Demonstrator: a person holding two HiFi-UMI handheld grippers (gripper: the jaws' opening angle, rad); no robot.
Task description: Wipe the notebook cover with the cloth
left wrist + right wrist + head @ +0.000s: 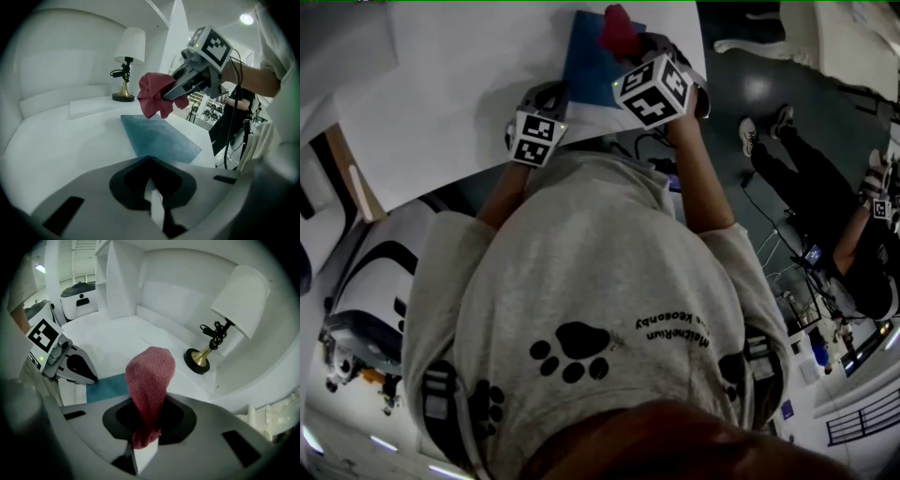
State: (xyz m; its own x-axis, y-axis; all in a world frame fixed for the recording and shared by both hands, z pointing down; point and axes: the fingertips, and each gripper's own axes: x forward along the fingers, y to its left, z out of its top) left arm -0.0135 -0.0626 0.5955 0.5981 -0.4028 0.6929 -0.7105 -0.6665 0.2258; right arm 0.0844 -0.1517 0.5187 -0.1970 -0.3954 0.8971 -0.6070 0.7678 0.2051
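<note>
The right tongs [144, 448] are clamped on a red cloth [150, 373], which stands up out of the jaws in a bunched column. In the left gripper view the cloth hangs from these tongs over the far end of the blue notebook [161, 138]. Whether it touches the cover cannot be told.

The left tongs [151, 192] have their jaws drawn together with nothing plainly between them. Their tips sit at the near corner of the notebook.

The notebook lies flat and closed on the white counter [65, 140], between the two tongs in the head view. A lamp [127, 61] with a white shade and a brass base stands at the back of the counter, beyond the notebook.

The head view also shows the holder's grey shirt [581, 281] with a black paw print. Another person [825, 206] in dark clothes is on the floor off to the right, well apart from the counter.
</note>
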